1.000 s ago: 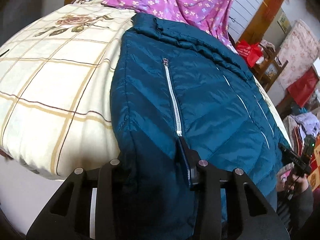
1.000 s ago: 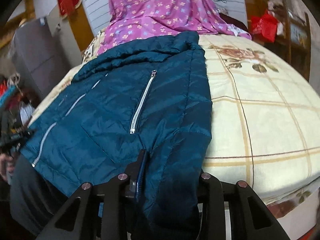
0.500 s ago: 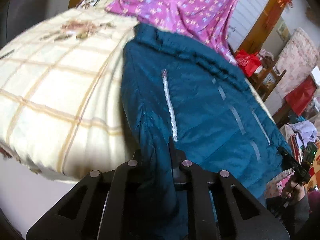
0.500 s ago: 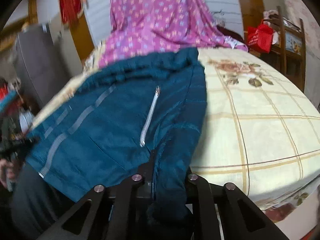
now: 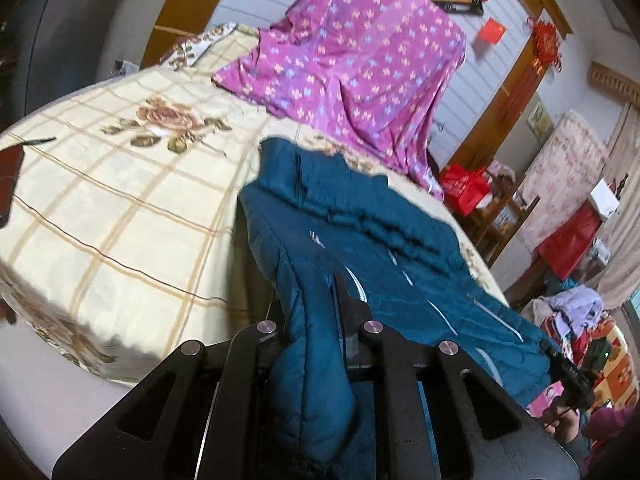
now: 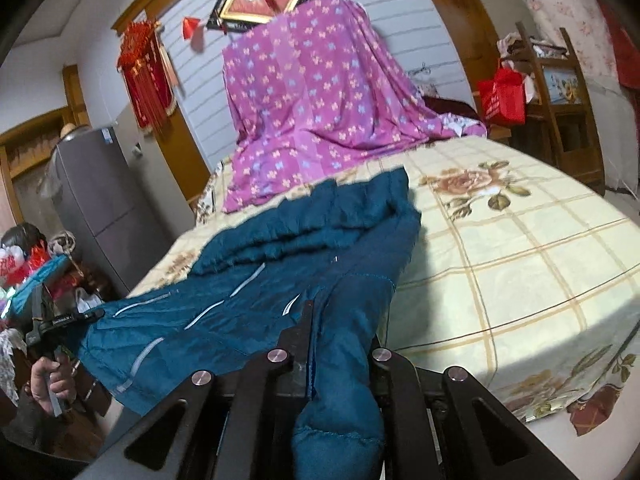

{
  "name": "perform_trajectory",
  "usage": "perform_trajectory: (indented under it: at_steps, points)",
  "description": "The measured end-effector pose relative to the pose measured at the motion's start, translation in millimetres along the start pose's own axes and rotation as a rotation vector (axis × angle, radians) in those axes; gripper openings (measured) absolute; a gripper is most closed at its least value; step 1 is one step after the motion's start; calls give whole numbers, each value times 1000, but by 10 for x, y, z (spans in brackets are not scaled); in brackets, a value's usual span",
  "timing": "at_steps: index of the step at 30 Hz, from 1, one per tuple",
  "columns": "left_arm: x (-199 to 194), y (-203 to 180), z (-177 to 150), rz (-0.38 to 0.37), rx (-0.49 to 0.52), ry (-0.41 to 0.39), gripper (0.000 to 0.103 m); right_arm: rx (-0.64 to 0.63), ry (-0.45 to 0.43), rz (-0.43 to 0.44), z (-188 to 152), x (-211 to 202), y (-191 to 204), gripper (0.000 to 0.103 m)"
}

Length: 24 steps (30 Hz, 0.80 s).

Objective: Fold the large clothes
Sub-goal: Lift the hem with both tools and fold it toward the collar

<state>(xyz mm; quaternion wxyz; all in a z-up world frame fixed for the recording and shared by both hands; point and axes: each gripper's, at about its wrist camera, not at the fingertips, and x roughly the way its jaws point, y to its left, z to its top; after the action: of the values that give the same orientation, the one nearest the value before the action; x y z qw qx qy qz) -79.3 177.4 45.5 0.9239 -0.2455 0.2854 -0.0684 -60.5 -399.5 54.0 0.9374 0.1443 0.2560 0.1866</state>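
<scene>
A teal quilted jacket [image 5: 360,248] with silver zippers lies on a bed with a cream checked cover [image 5: 104,208]. My left gripper [image 5: 312,320] is shut on a bunched fold at the jacket's near edge and holds it raised above the bed. In the right wrist view the jacket [image 6: 280,264] stretches away across the bed [image 6: 500,264]. My right gripper [image 6: 340,328] is shut on the other near corner, also lifted. The far end of the jacket rests on the bed and the middle sags between the grippers.
A purple flowered cloth [image 5: 360,64] drapes over something at the head of the bed [image 6: 320,100]. A grey fridge [image 6: 100,208] stands at the left. Wooden shelves with a red bag [image 6: 504,96] stand at the right. Clutter [image 5: 576,320] lies beside the bed.
Both grippers have closed on the jacket's near edge and lifted it up and back. The jacket has slid toward me and bunched, baring more of the bed cover near the purple cloth.
</scene>
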Motion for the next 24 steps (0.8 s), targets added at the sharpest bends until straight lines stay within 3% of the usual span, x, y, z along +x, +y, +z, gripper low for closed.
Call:
perform_trajectory:
  at_steps: [6, 11, 18, 24]
  points:
    - [-541, -136, 59, -31, 21, -83, 10, -30, -70, 23, 90, -465, 230, 10]
    - [-752, -239, 124, -60, 31, -145, 11, -36, -119, 44, 158, -730, 329, 10]
    - [-559, -149, 203, -29, -20, -140, 10, -41, -111, 16, 178, -613, 294, 10]
    - [-280, -230, 503, 4, -10, -184, 10, -78, -134, -28, 480, -325, 327, 10]
